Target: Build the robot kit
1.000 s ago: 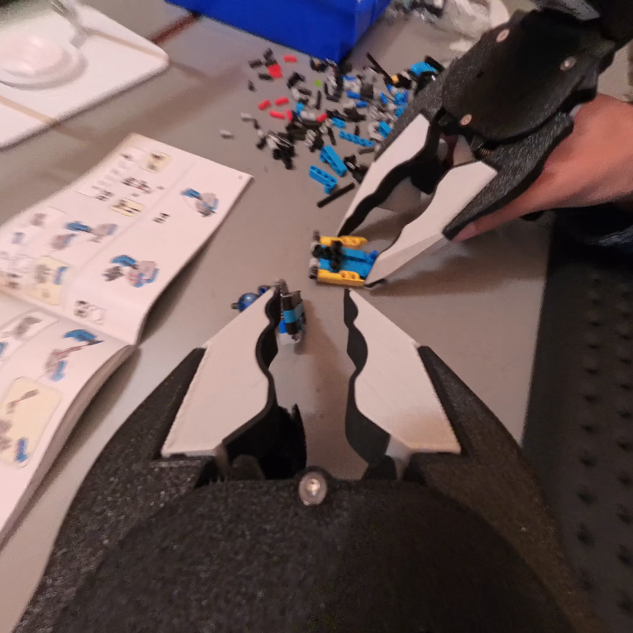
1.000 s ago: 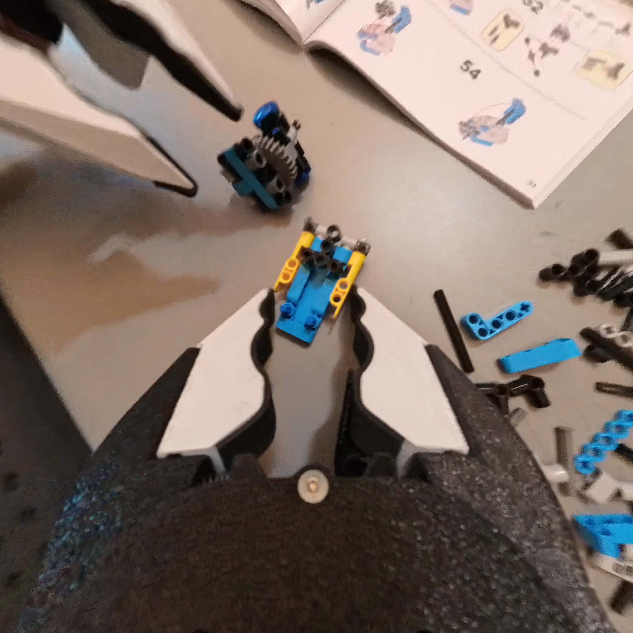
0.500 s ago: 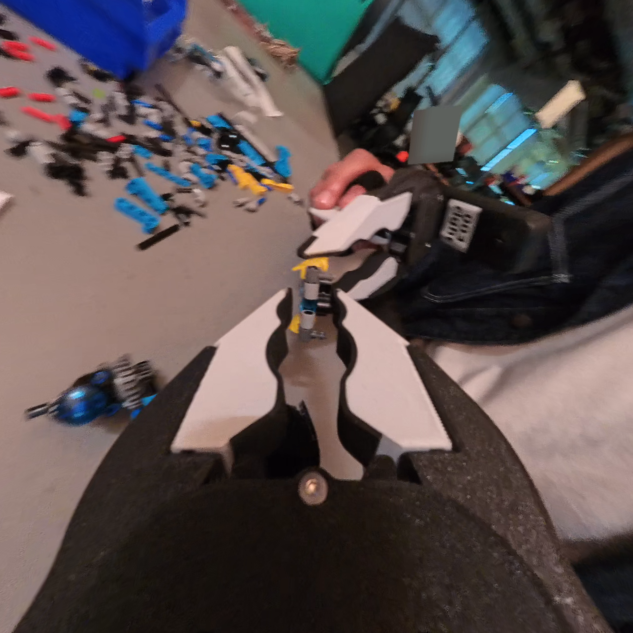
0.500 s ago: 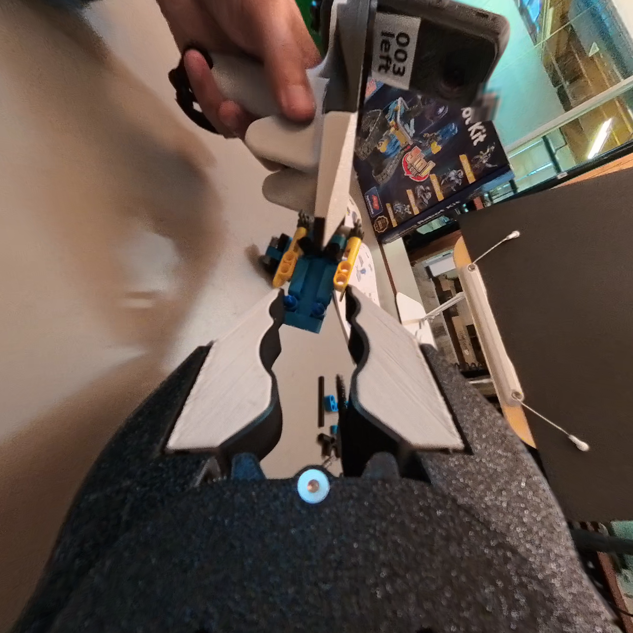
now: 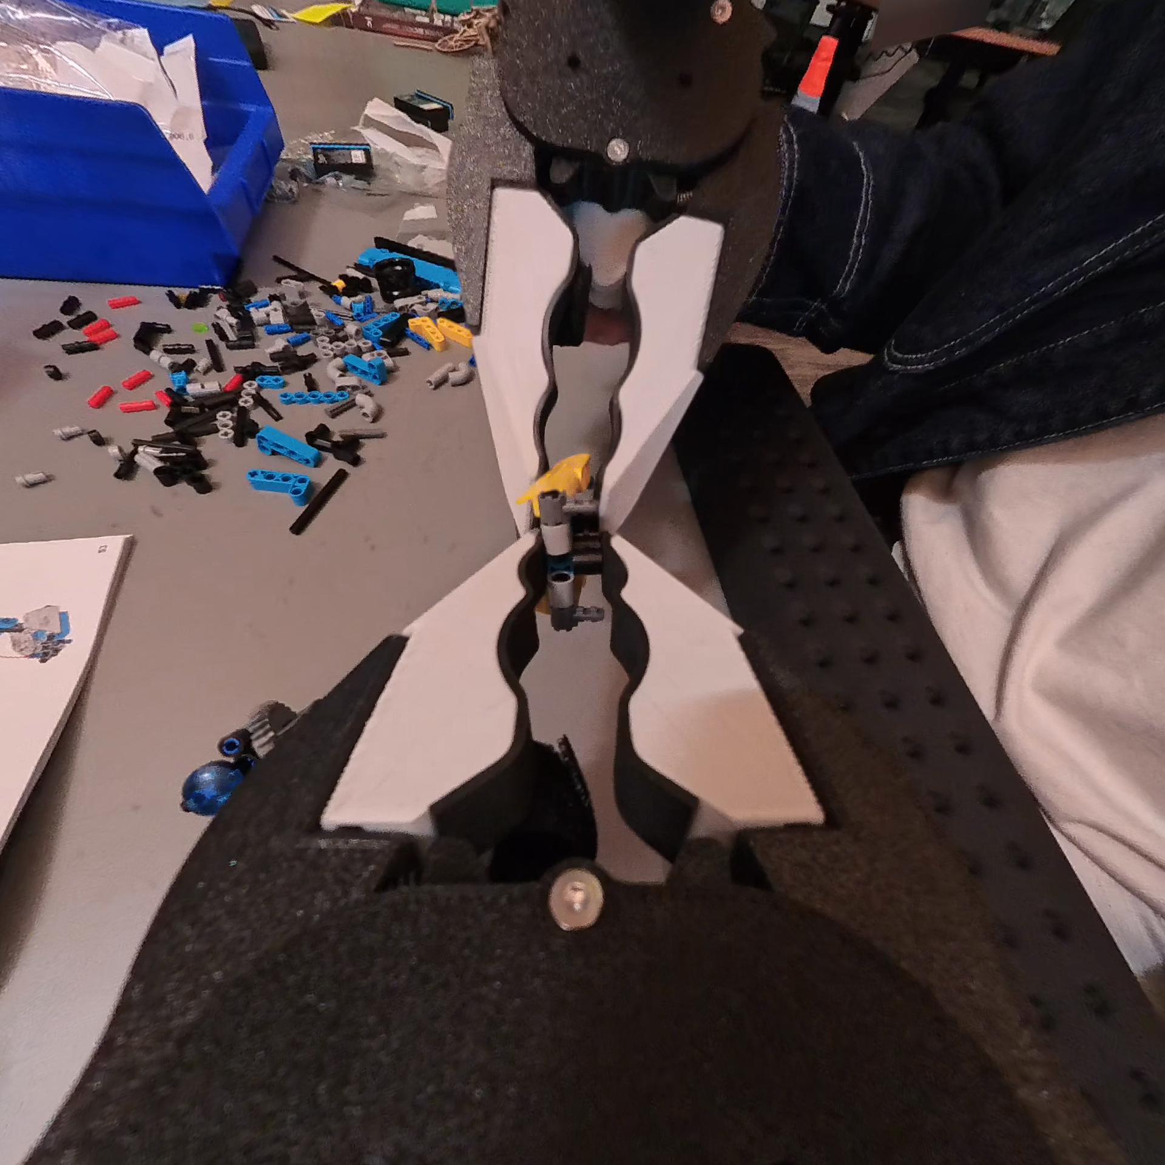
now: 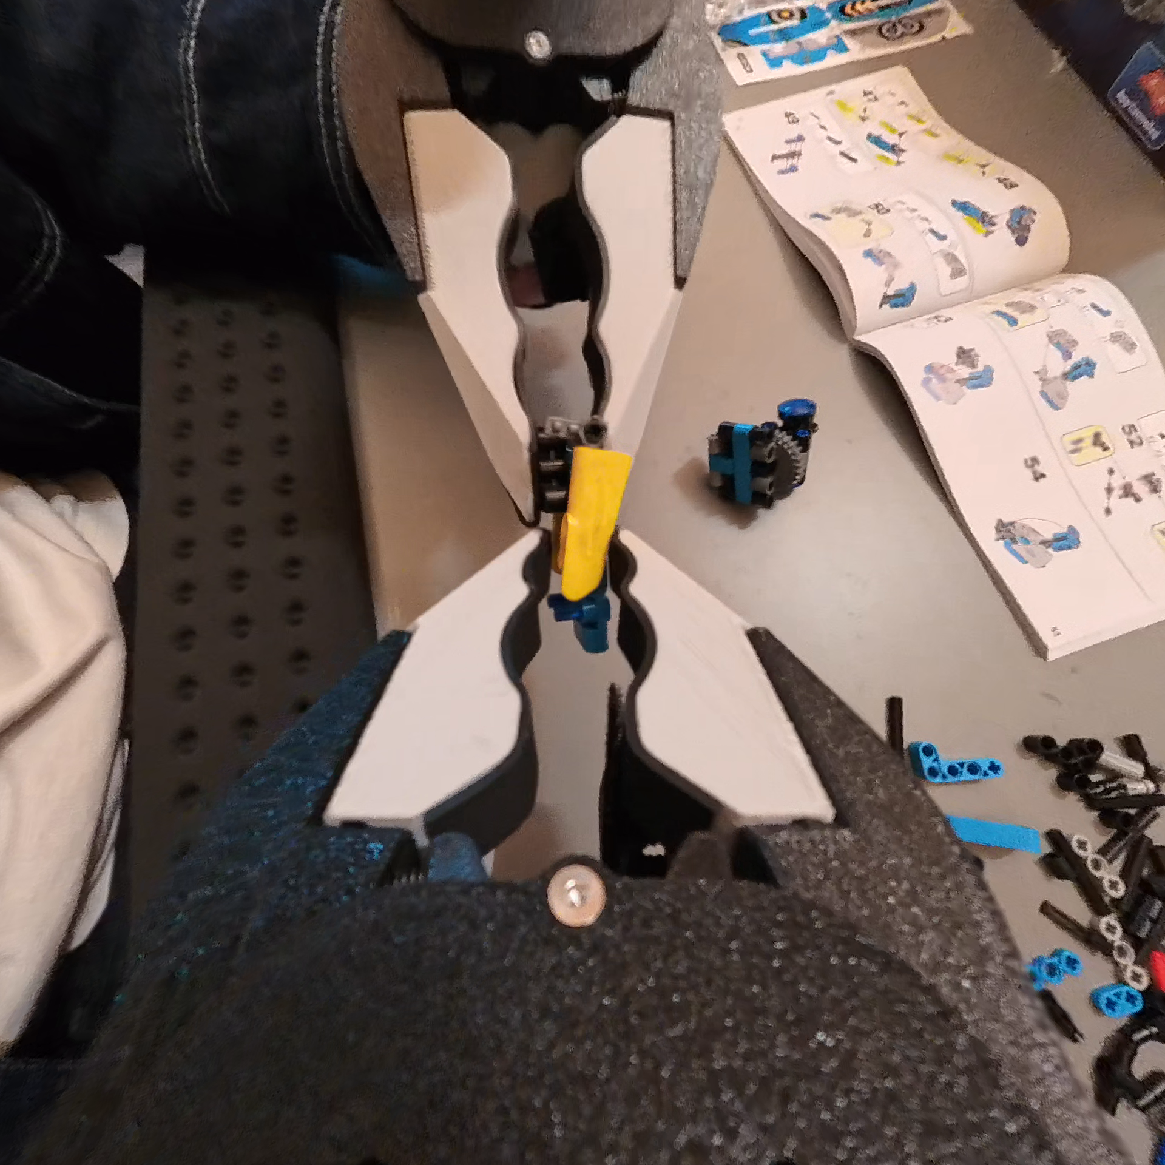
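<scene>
A small yellow, blue and black brick assembly (image 5: 563, 570) is held off the grey table between both grippers, which meet tip to tip. My left gripper (image 5: 564, 547) is shut on its grey and black end. My right gripper (image 5: 567, 512) reaches in from the top of the left wrist view and is shut on the other end. In the right wrist view my right gripper (image 6: 579, 539) clamps the yellow and blue end of the assembly (image 6: 596, 504), and my left gripper (image 6: 570, 498) faces it from above. A gear subassembly with a blue dome (image 6: 763, 460) stands on the table to the right.
An open instruction booklet (image 6: 1008, 378) lies at the right. Loose bricks are scattered in a pile (image 5: 252, 378) in front of a blue bin (image 5: 113, 189). A black perforated mat (image 5: 851, 599) runs along the table edge. A person's denim sleeve (image 5: 977, 252) is beside it. My two grippers' fingertips are within a few centimetres of each other.
The right gripper shut on the yellow and blue assembly and lifted it off the table. The left gripper left the gear subassembly and shut on the assembly's other end. Both now face tip to tip.
</scene>
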Demonstrator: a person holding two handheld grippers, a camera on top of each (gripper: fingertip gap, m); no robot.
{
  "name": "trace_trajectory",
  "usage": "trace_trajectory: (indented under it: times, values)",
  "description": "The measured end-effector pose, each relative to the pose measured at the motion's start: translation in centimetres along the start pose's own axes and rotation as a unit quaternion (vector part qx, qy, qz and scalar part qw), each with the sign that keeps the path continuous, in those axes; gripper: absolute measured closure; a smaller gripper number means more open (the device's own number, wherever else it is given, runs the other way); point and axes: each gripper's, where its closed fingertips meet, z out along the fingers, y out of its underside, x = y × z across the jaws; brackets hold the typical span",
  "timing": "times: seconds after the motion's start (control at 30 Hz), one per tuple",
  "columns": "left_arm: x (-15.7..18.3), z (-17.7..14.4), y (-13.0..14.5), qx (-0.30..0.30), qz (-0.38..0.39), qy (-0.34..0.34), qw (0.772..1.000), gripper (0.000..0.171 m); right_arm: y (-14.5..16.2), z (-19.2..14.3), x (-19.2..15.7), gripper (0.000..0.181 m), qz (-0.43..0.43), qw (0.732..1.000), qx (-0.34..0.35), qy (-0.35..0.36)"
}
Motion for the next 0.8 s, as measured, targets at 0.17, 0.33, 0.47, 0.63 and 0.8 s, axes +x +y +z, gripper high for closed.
trace_trajectory:
  times: [0.17,0.33,0.47,0.63,0.8]
  values:
    - [-0.5,0.3,0.5,-0.010,0.019,-0.027,0.999,0.156,0.9,0.7,0.4,0.161,0.009,1.000,-0.015,0.007]
    - [-0.1,0.3,0.1,0.004,0.013,-0.013,1.000,0.156,1.1,1.3,0.0,0.170,0.006,1.000,-0.016,-0.019]
    - [-0.4,0.4,0.9,-0.021,0.032,-0.033,0.999,0.153,1.6,1.5,0.7,0.171,-0.030,0.999,-0.037,0.002]
    - [-1.0,0.6,1.5,-0.040,0.041,-0.049,0.997,0.155,2.0,1.7,1.0,0.169,-0.008,0.999,-0.043,-0.005]
    - [-1.2,1.1,2.8,-0.078,0.080,-0.072,0.991,0.156,1.4,1.0,0.4,0.161,-0.012,0.999,-0.035,-0.023]
